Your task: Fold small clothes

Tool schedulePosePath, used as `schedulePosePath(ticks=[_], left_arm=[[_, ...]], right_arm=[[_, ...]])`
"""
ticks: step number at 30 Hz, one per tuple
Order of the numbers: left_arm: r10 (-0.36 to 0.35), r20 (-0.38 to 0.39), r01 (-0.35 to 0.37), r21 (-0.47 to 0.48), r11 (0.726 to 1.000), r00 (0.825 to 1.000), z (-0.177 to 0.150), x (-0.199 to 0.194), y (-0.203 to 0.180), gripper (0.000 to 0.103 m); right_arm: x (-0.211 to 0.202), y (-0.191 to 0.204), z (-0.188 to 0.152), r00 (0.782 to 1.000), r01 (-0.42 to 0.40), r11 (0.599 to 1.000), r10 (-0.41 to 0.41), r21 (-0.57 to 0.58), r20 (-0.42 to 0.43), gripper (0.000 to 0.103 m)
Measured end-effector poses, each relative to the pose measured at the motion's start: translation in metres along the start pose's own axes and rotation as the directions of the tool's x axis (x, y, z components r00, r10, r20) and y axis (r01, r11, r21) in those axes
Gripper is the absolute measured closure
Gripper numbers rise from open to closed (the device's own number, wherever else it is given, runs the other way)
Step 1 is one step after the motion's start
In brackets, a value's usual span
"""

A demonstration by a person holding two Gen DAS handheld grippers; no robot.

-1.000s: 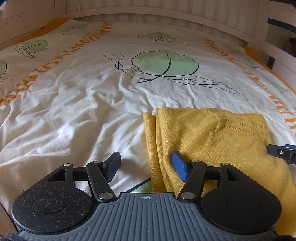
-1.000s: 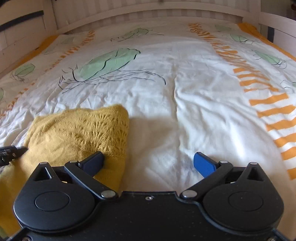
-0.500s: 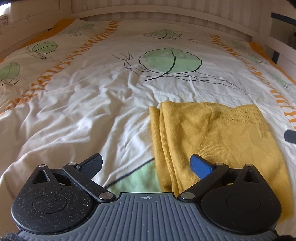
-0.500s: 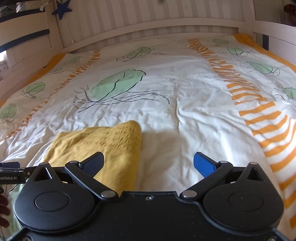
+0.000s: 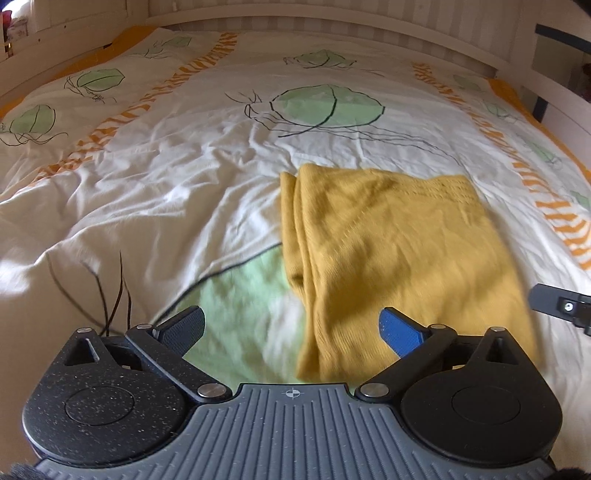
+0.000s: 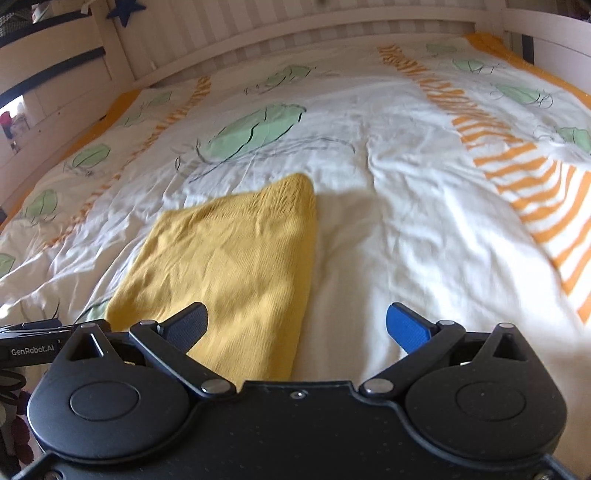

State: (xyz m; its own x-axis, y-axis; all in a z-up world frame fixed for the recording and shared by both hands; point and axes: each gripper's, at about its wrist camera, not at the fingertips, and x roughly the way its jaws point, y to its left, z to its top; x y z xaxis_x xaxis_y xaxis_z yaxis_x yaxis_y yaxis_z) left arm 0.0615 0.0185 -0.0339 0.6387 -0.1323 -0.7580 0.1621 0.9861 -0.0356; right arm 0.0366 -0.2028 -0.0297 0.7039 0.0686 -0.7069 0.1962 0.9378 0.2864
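A mustard-yellow knitted garment (image 5: 391,240) lies folded flat on the bed, its folded edge on the left and a lacy band at the far end. From the right wrist the same garment (image 6: 236,258) appears left of centre. My left gripper (image 5: 291,330) hangs open above the garment's near left corner, nothing between its fingers. My right gripper (image 6: 297,325) is open too, above the garment's near right edge, holding nothing. In the left wrist view the tip of the right gripper shows at the right edge.
The bed has a white duvet cover (image 5: 155,192) printed with green leaves and orange stripes, wrinkled in places. A white wooden bed frame (image 6: 295,22) runs around the far end and sides. A blue star (image 6: 125,11) hangs on the frame at the upper left.
The left gripper's jaws opened wide off the garment's left edge. Both grippers pulled back and rose from the garment, which now lies whole in view.
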Motion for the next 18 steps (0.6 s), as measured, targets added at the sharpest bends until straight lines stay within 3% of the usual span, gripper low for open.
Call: schedulePosePath(ticks=[7, 16, 18], left_arm=[[0.068, -0.067, -0.067, 0.007, 0.998, 0.995, -0.008, -0.018, -0.014, 0.002], [0.175, -0.053, -0.171, 0.063, 0.983, 0.983, -0.010, -0.039, -0.027, 0.002], [0.164, -0.054, -0.161, 0.061, 0.985, 0.985, -0.010, -0.042, -0.028, 0.002]], right_arm=[[-0.027, 0.008, -0.012, 1.000, -0.016, 1.000, 0.016, 0.009, 0.003, 0.000], [-0.052, 0.019, -0.022, 1.000, -0.024, 0.999, 0.025, -0.046, 0.016, 0.001], [-0.056, 0.020, -0.023, 0.999, -0.024, 0.999, 0.025, -0.045, 0.026, 0.001]])
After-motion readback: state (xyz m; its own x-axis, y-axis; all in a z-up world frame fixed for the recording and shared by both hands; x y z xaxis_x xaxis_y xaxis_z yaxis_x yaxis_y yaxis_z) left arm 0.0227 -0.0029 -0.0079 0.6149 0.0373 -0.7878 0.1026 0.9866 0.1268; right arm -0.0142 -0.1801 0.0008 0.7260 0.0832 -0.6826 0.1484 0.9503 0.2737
